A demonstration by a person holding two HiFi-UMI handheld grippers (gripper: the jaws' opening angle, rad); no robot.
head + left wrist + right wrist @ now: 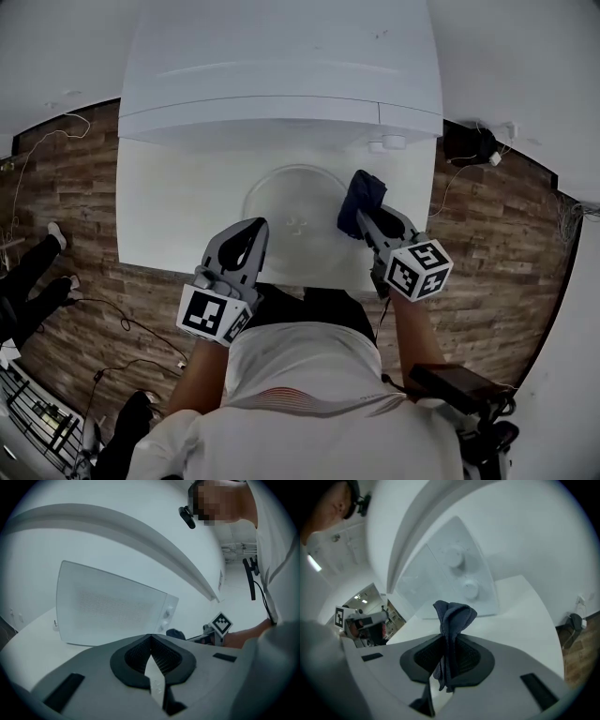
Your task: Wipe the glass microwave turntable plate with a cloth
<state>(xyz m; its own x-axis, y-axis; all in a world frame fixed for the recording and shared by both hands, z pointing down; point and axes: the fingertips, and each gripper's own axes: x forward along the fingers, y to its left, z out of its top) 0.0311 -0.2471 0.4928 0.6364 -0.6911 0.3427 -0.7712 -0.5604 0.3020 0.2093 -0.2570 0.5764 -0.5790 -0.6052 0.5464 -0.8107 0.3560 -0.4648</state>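
The round glass turntable plate (295,214) is over the white table (169,206), in front of the microwave. My left gripper (255,230) is shut on the plate's near left rim. In the left gripper view the plate shows edge-on as a pale sliver (155,680) running back from the closed jaws of the left gripper (150,638). My right gripper (362,216) is shut on a dark blue cloth (362,195), which sits at the plate's right edge. In the right gripper view the cloth (453,618) stands bunched up out of the right gripper (449,638).
A white microwave (281,75) stands at the back of the table and also shows in the left gripper view (108,609). Wood floor with cables (66,187) lies on both sides. A black object (469,142) sits on the floor at the right. Another person's legs (28,272) are at far left.
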